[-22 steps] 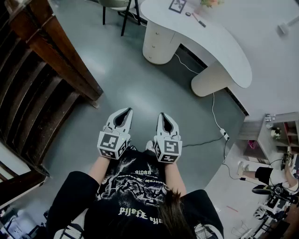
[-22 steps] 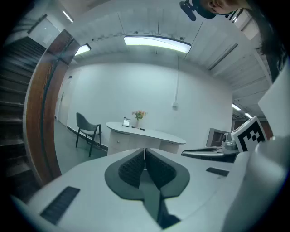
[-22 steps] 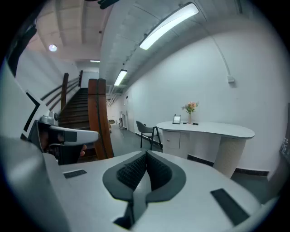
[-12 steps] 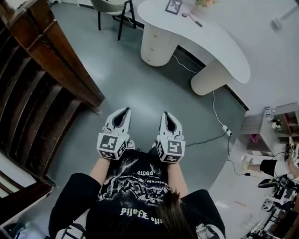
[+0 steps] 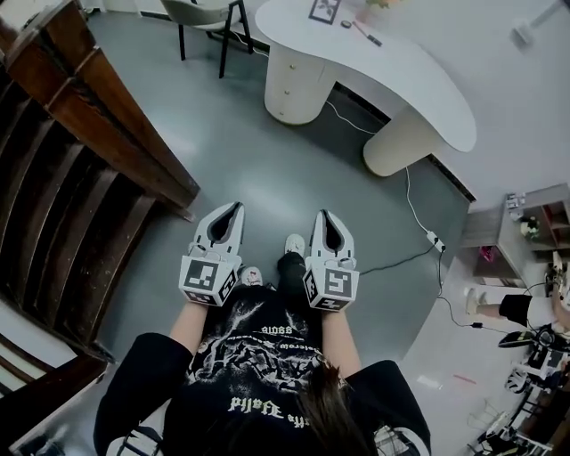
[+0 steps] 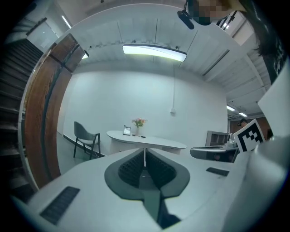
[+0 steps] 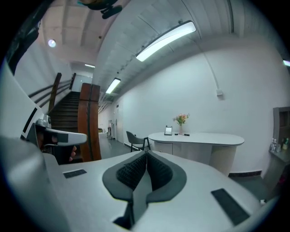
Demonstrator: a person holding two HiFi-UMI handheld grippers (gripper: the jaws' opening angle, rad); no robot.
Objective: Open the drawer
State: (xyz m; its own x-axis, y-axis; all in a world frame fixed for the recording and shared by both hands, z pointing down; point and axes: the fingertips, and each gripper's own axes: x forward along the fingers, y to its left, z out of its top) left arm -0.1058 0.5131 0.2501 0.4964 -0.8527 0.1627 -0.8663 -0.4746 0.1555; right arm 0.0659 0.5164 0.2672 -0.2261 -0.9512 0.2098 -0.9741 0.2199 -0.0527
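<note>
Finding one: both my tongs are idle. The left tongs (image 5: 235, 207) have their ribbed pads pressed together with nothing between them, as the left gripper view shows. The right tongs (image 5: 321, 215) are likewise closed and empty in the right gripper view. I carry them side by side in front of my chest, close together but not touching and pointing almost level. I judge this a carrying posture, since nothing is within reach.

Finding two: the drawer (image 5: 289, 76) is well apart from me, across open grey floor (image 5: 267, 169). It sits in the rounded pedestal (image 5: 307, 107) under one end of the curved white surface (image 5: 419, 89). The pedestal shows stacked fronts, all flush and closed. I cannot tell which one is meant, and no handle can be made out from here.

Finding three: a chair (image 5: 191, 11) stands beside the pedestal, a wooden staircase (image 5: 62, 178) runs along my left, and a cable (image 5: 392, 260) lies on the floor to my right.

Assessment: the task has not begun. The next step is to approach the pedestal, then part one pair of tongs to take hold of a drawer front's edge or pull. The chair may crowd that approach.
</note>
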